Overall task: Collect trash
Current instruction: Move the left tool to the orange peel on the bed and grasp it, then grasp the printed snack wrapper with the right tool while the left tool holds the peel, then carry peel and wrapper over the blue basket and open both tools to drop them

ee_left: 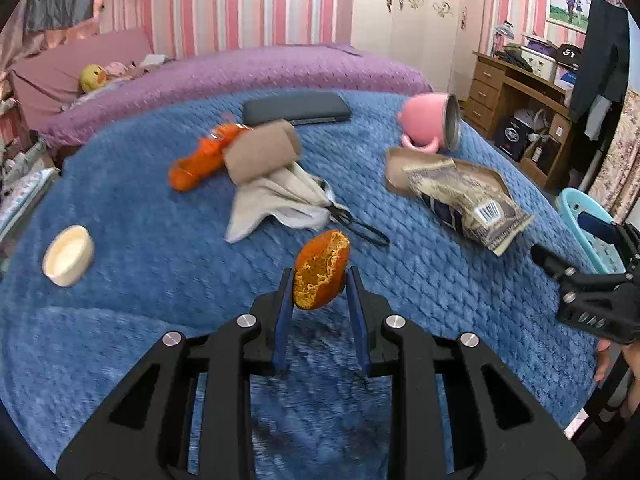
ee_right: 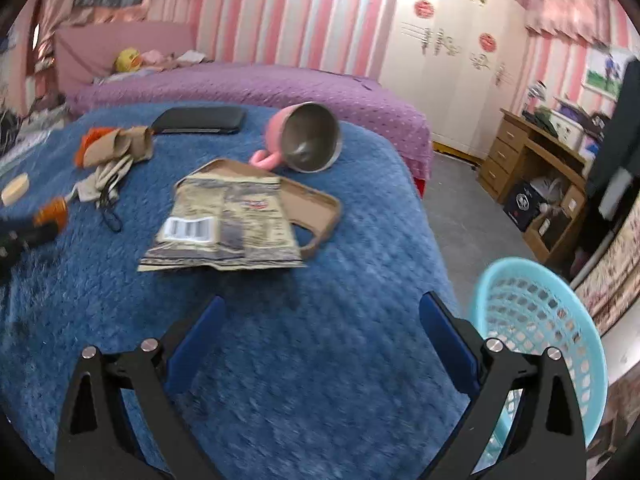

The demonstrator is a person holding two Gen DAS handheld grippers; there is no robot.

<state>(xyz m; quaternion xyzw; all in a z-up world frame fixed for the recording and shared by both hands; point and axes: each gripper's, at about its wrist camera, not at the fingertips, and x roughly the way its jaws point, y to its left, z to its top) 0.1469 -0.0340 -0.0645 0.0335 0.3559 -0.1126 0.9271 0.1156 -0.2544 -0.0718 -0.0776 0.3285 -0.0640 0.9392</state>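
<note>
The left claw (ee_left: 320,276) grips a piece of orange peel (ee_left: 321,276) between its blue pads, lifted above the blue blanket (ee_left: 140,300) that covers the bed; the right claw (ee_right: 320,312) stands wide open with nothing between its fingers, hovering over the same blanket.

Taking the snack wrapper (ee_right: 224,224) as the landmark: it lies flat near the middle of the blanket, partly on top of a brown cardboard tray (ee_right: 316,208); just behind the tray a pink mug (ee_right: 304,140) lies tipped on its side, its steel inside facing the right wrist camera; farther back from the wrapper sits a dark flat case (ee_right: 200,120); to the left of the wrapper lie a cardboard tube (ee_left: 260,152), a crumpled grey cloth (ee_left: 276,200) touching the tube, black scissors (ee_left: 356,224) partly under the cloth, and an orange mesh bag (ee_left: 200,160) beside the tube; well left of the wrapper rests a small cream round lid (ee_left: 68,256); to the right of the wrapper, off the edge of the bed, stands a light blue basket (ee_right: 540,320), right beside the right claw.
</note>
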